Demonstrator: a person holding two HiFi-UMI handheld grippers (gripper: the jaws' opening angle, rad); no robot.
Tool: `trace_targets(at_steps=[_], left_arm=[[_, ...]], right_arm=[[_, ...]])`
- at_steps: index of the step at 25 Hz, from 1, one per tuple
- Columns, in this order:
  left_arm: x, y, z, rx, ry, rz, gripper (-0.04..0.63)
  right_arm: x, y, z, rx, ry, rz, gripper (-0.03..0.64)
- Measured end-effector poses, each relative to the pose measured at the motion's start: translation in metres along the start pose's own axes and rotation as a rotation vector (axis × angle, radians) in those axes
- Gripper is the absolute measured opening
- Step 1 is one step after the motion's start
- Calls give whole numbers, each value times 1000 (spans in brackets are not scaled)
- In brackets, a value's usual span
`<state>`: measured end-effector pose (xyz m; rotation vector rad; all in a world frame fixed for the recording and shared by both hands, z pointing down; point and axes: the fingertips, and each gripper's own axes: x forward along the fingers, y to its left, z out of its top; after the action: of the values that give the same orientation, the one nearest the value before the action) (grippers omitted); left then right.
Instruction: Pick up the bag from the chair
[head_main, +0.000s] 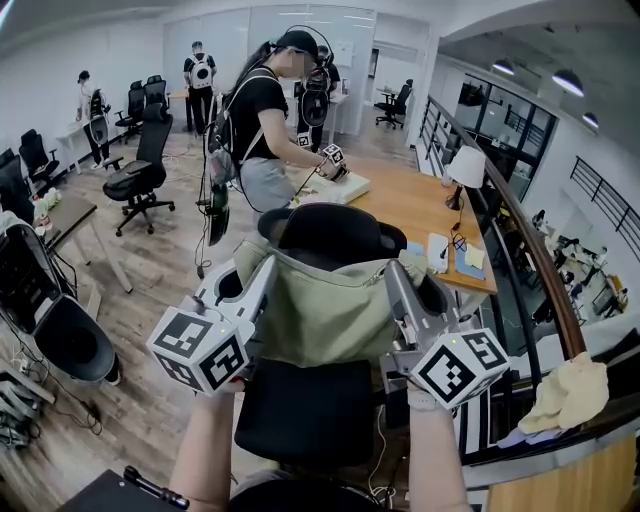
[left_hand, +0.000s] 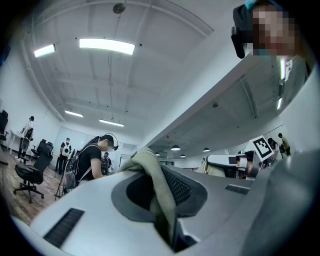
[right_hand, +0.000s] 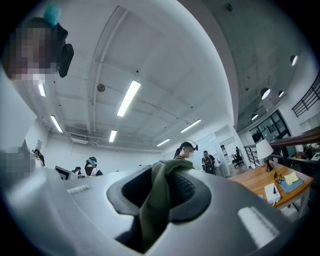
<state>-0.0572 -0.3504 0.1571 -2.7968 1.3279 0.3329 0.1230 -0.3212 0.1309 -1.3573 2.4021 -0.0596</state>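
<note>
The left tool (head_main: 262, 272) and right tool (head_main: 392, 278) are each clamped on a top corner of the soft, probably light bag (head_main: 320, 310), which sags between them just above the chair (head_main: 310, 412).

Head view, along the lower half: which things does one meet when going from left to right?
black chair → left gripper → green bag → right gripper → yellow cloth
</note>
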Motion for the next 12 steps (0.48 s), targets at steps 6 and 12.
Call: trace_targets(at_steps=[6, 12], left_arm=[[2, 0, 8, 6, -14, -4, 28], [3, -5, 14, 10, -23, -15, 28]], right_arm=[[5, 5, 5, -37, -1, -1, 94], [5, 6, 6, -57, -5, -8, 94]])
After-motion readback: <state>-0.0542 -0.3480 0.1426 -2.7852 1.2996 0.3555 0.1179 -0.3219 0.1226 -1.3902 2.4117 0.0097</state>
